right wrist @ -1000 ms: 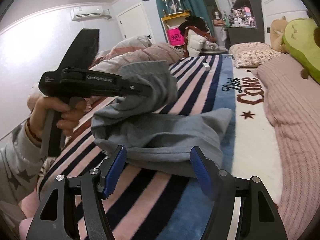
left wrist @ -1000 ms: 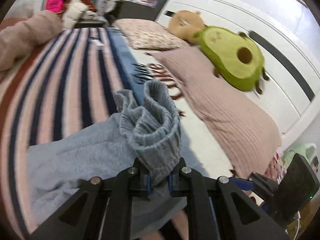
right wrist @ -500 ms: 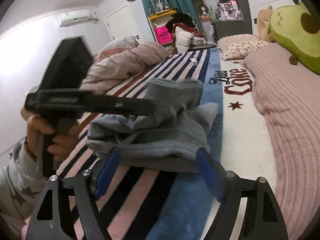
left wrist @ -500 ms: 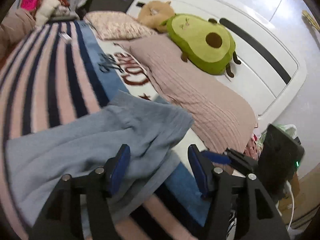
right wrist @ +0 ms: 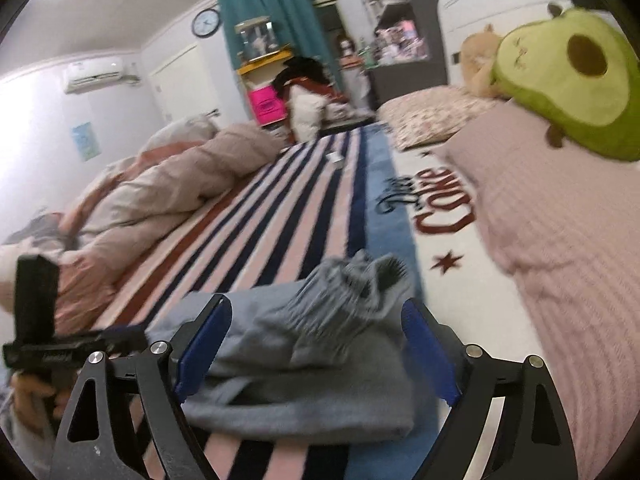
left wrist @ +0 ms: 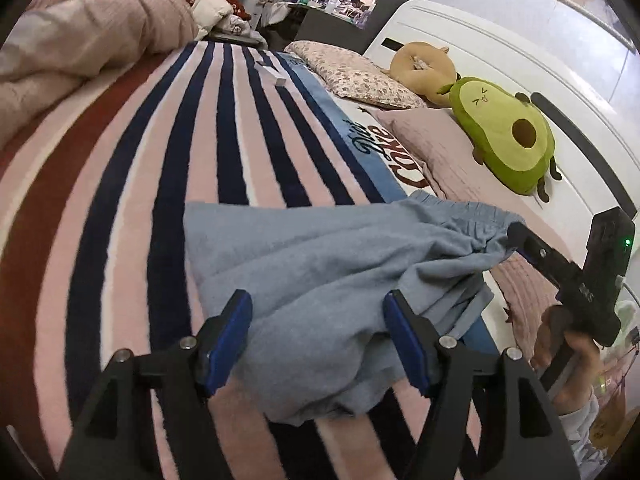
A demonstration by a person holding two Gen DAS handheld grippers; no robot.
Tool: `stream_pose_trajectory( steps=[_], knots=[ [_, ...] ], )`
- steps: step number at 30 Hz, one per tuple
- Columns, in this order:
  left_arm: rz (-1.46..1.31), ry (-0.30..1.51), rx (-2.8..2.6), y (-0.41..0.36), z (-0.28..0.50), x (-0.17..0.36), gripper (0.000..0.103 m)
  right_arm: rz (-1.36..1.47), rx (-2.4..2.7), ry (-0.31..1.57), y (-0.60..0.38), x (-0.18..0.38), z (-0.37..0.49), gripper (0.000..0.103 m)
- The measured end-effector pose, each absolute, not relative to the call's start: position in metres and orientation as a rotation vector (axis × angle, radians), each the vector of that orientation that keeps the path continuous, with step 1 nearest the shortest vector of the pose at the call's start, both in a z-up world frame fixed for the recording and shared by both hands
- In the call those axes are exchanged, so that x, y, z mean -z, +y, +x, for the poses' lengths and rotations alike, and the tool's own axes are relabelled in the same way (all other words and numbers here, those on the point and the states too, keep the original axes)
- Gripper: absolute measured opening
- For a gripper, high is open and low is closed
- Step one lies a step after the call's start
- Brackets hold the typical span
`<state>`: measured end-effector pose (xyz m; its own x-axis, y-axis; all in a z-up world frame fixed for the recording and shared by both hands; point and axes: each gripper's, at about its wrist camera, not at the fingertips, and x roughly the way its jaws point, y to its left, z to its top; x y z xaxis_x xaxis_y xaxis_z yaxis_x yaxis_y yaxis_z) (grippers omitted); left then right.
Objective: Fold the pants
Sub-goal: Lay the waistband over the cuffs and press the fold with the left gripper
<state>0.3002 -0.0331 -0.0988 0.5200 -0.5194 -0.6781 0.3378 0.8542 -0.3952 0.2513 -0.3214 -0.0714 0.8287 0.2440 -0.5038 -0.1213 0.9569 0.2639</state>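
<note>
Grey-blue pants (left wrist: 320, 280) lie folded in a loose heap on the striped blanket (left wrist: 160, 160), with the ribbed waistband bunched on top at the right; they also show in the right wrist view (right wrist: 316, 352). My left gripper (left wrist: 316, 332) is open and empty, its blue pads either side of the near edge of the pants. My right gripper (right wrist: 316, 344) is open and empty, low over the heap. In the left wrist view the right gripper's tip sits at the waistband end of the pants.
A green avocado plush (left wrist: 504, 136) and a tan plush (left wrist: 424, 64) lie on a pink knit cover (right wrist: 560, 240) by the white headboard. A crumpled beige duvet (right wrist: 160, 192) is heaped along the left. A small white item (left wrist: 276, 76) lies on the stripes farther away.
My left gripper let go of the waistband and opened, then drew back toward the near edge. The pants dropped into a heap. My right gripper moved in lower over them.
</note>
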Motion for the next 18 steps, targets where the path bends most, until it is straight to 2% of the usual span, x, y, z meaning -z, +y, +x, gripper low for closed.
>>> stream_pose_trajectory(
  steps=[3, 6, 11, 16, 17, 18],
  knots=[
    [-0.215, 0.892, 0.529, -0.033, 0.296, 0.106, 0.064, 0.184, -0.162, 0.582, -0.320, 0.076, 0.251, 0.044],
    [-0.199, 0.910, 0.543, -0.034, 0.294, 0.111, 0.065, 0.157, -0.153, 0.637, -0.324, 0.091, 0.251, 0.038],
    [-0.140, 0.934, 0.556, -0.041, 0.288, 0.115, 0.065, 0.196, -0.154, 0.757, -0.338, 0.127, 0.244, 0.036],
    [-0.143, 0.931, 0.558, -0.034, 0.282, 0.105, 0.065, 0.229, -0.169, 0.784, -0.343, 0.128, 0.235, 0.039],
    [-0.183, 0.920, 0.565, -0.028, 0.282, 0.102, 0.065, 0.252, -0.178, 0.780, -0.346, 0.124, 0.234, 0.043],
    [-0.252, 0.896, 0.575, -0.019, 0.284, 0.096, 0.068, 0.266, -0.192, 0.771, -0.347, 0.121, 0.233, 0.054]
  ],
)
